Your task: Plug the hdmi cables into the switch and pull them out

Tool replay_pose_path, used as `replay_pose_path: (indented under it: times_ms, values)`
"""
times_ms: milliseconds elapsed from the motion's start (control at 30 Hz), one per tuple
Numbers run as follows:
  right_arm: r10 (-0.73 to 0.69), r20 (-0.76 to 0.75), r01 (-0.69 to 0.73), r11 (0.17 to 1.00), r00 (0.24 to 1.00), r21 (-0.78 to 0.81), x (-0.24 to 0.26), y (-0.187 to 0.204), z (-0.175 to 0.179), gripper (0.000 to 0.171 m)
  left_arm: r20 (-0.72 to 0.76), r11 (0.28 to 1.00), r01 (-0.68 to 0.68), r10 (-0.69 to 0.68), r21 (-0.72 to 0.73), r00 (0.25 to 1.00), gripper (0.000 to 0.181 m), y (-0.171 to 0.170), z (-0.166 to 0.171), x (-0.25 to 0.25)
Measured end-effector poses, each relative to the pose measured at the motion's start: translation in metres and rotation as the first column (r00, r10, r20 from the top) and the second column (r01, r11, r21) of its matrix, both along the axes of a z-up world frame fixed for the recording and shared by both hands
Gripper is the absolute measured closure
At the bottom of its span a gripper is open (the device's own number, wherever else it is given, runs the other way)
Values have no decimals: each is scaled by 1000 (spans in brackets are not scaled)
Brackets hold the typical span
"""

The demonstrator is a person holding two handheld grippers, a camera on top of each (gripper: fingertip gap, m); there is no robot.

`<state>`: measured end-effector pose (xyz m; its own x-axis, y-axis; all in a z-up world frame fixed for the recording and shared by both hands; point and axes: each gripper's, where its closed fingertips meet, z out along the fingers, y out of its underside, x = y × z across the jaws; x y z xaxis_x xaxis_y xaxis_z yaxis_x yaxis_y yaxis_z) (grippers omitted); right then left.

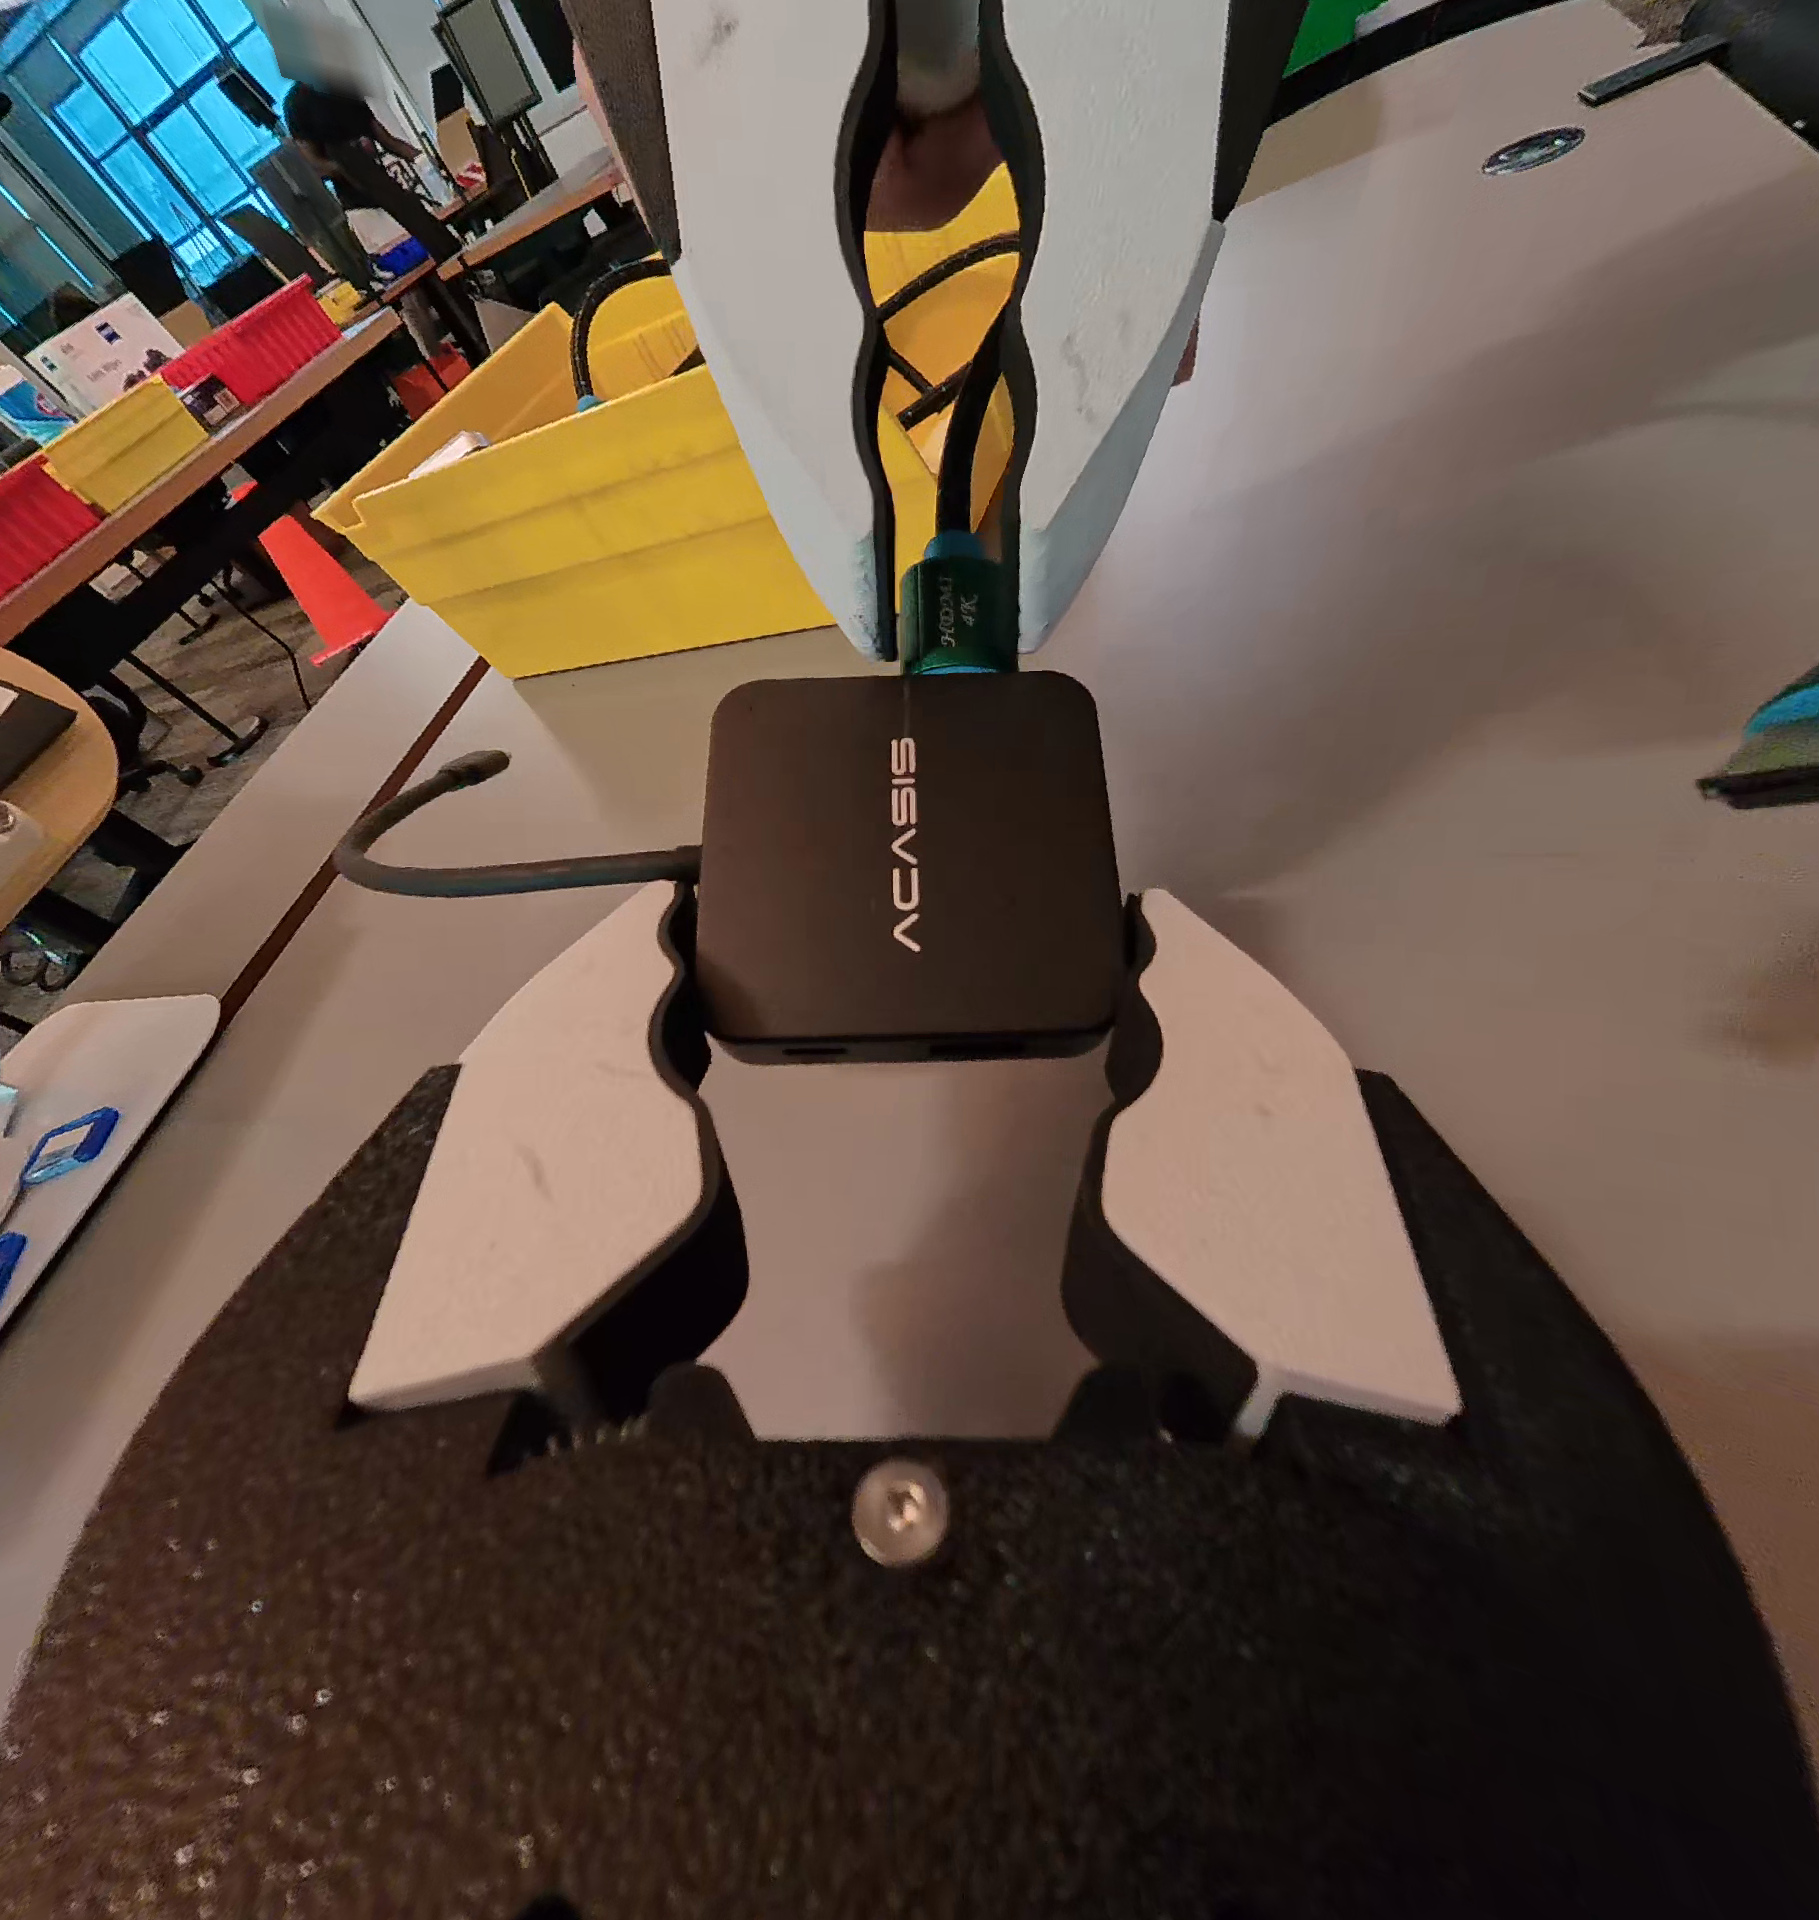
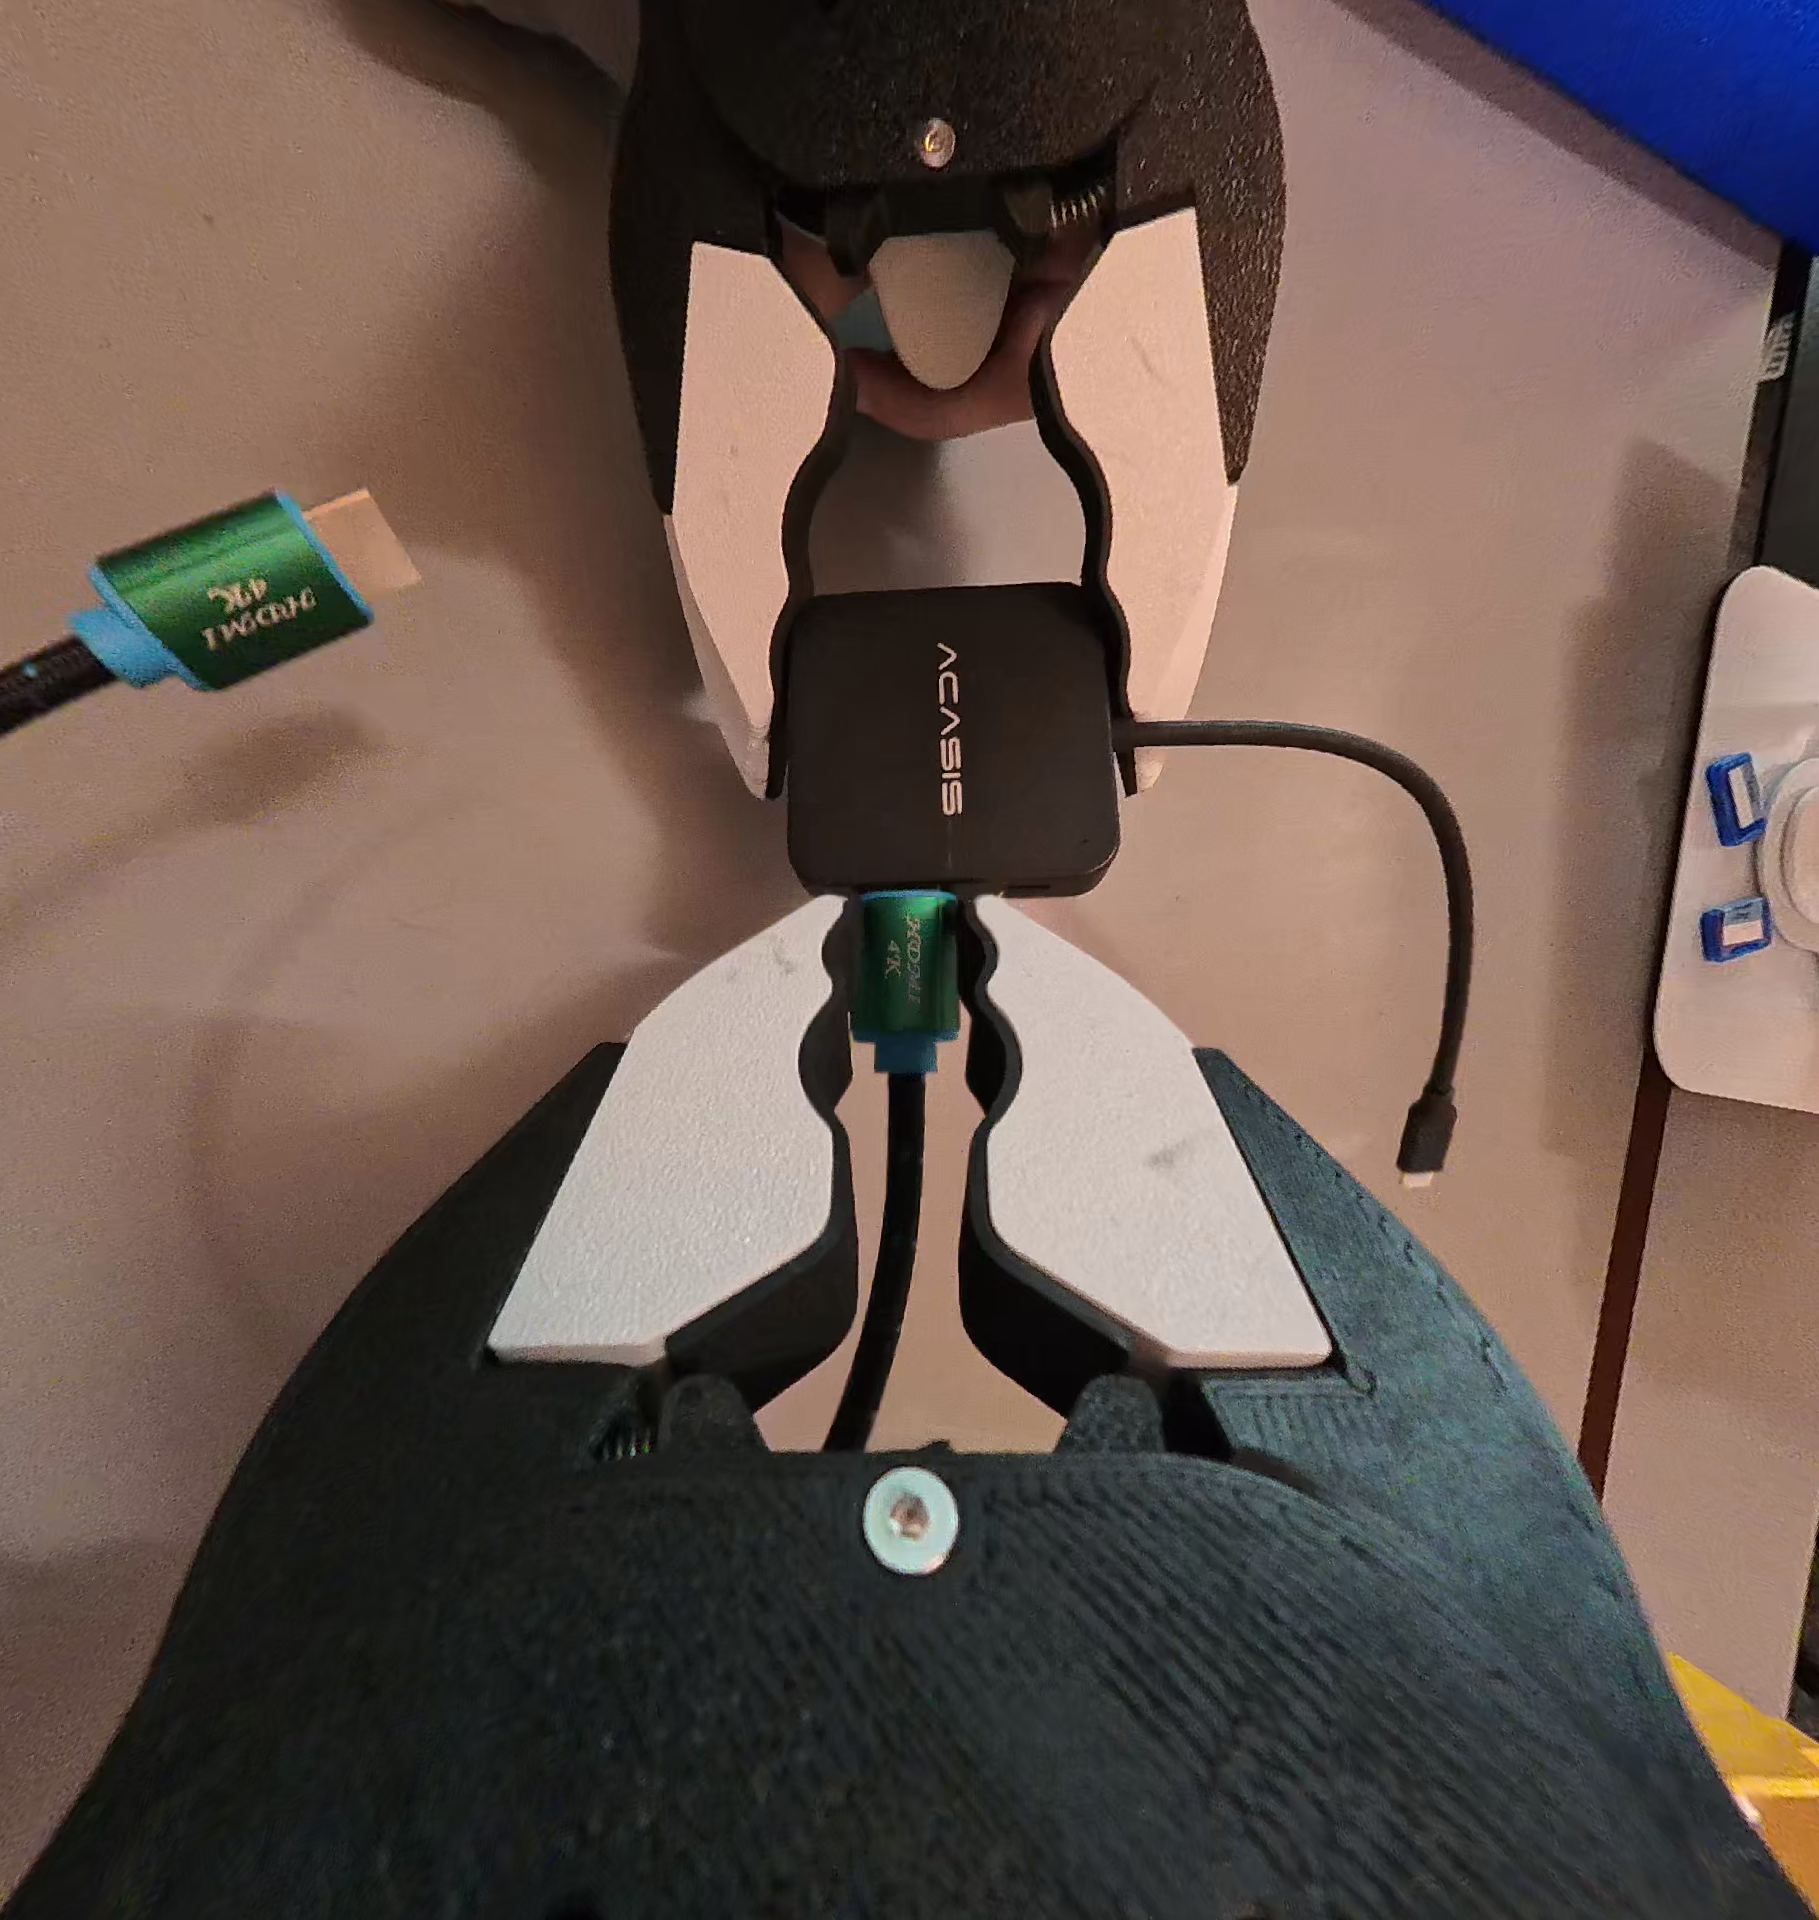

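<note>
Right wrist view: right gripper (image 2: 910,925) clamps the green HDMI plug (image 2: 903,977) seated in the black switch (image 2: 952,743), itself pinched by the left gripper (image 2: 952,758); crooked pulling risks jamming the port.

Yellow bin (image 1: 593,520) on the table (image 1: 1456,520) — red bins (image 1: 250,343) beyond.

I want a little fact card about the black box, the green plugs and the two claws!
black box: the switch, on the table
left claw: shut on the switch's two sides
right claw: shut on the green plug
green plug: its tip is at a port on the switch's edge
second green plug: free, metal tip showing, off to one side
thin cable: comes from the switch's side, its end loose
yellow bin: beyond the switch
</note>
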<state>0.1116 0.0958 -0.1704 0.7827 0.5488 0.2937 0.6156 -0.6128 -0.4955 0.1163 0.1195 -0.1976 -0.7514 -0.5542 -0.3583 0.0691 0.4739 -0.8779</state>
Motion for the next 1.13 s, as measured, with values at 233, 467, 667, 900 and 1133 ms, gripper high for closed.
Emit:
replay_pose_path:
  times_ms: [233, 467, 667, 900, 1133]
  values:
    - [-2, 1, 2, 1000, 1000, 2, 0, 1, 2, 150, 10, 1000, 3, -3, -7, 1000, 105, 0, 2, -1]
    - [4, 2, -4, 999, 1000, -44, 0, -5, -4, 146, 17, 999, 22, -22, -24, 1000, 105, -2, 4, -3]
    - [17, -34, -17, 1000, 999, 12, -4, -1, -1, 151, 13, 999, 25, -24, -32, 1000, 105, -3, 4, -3]
    - [17, -11, -17, 1000, 1000, 3, -2, 0, -4, 151, 13, 1000, 16, -15, -21, 1000, 105, -1, 3, -2]
    - [-27, 54, 28, 999, 998, -19, 3, 1, -14, 150, 19, 1000, 2, -3, 23, 1000, 106, 2, 0, -1]
